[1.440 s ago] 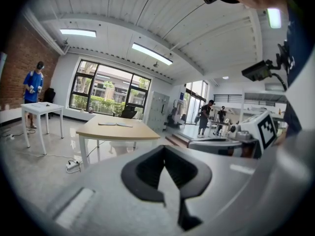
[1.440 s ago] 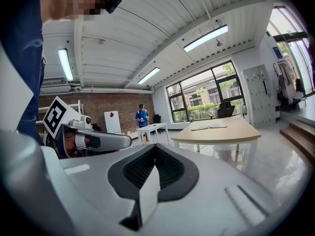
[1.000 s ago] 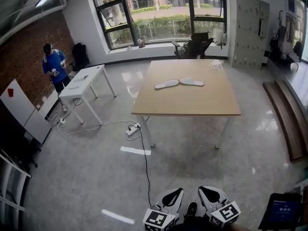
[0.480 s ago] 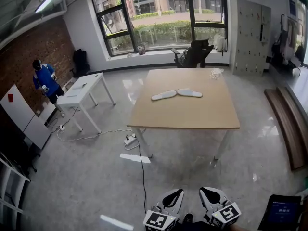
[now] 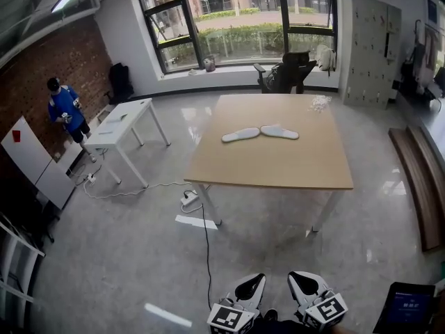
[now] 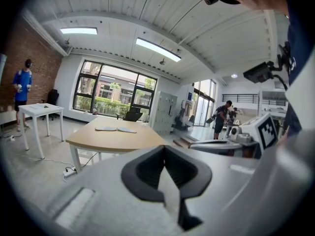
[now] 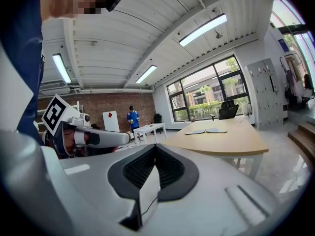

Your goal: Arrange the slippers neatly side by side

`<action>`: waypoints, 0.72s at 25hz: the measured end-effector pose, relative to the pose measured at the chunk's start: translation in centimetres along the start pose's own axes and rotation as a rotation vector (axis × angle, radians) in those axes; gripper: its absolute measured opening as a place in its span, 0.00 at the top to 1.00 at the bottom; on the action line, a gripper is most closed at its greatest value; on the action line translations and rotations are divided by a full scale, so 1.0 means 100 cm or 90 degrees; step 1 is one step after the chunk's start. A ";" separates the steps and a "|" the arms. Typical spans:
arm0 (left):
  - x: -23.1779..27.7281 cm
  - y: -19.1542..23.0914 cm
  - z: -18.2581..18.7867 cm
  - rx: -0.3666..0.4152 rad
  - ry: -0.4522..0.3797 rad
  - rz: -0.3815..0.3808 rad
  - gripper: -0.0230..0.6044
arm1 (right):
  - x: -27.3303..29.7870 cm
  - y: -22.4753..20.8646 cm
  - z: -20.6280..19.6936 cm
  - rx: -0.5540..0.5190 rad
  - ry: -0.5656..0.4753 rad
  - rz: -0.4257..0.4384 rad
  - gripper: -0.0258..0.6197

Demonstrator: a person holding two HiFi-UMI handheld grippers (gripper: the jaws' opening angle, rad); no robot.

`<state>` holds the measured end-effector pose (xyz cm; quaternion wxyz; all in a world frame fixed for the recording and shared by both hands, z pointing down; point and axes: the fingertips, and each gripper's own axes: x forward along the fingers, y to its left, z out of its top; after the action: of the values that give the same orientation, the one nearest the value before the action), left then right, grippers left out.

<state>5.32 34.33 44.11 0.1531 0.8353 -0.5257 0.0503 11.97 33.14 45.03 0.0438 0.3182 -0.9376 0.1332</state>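
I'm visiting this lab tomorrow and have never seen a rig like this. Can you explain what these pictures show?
No robot: a person holds a gripper in each hand. The head camera's picture looks down on the left gripper and right gripper at its bottom edge. The other two pictures come from cameras riding on each gripper, looking along its fingers; both pairs are shut, holding nothing. Across the room stands a wooden table with two pale slippers lying end to end, not side by side. A person in blue stands far left.
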 end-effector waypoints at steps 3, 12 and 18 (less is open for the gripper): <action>0.015 0.008 0.006 0.009 -0.001 -0.012 0.96 | 0.012 -0.013 0.005 -0.001 -0.003 -0.011 0.94; 0.058 0.054 0.028 0.010 -0.006 -0.036 0.96 | 0.066 -0.040 0.023 -0.004 -0.016 -0.025 0.94; 0.087 0.089 0.048 0.016 -0.003 -0.053 0.96 | 0.107 -0.058 0.039 -0.004 -0.023 -0.039 0.94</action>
<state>0.81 21.82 43.53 0.1428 0.8583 -0.4904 0.0485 7.02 21.34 44.32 0.0317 0.3487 -0.9286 0.1230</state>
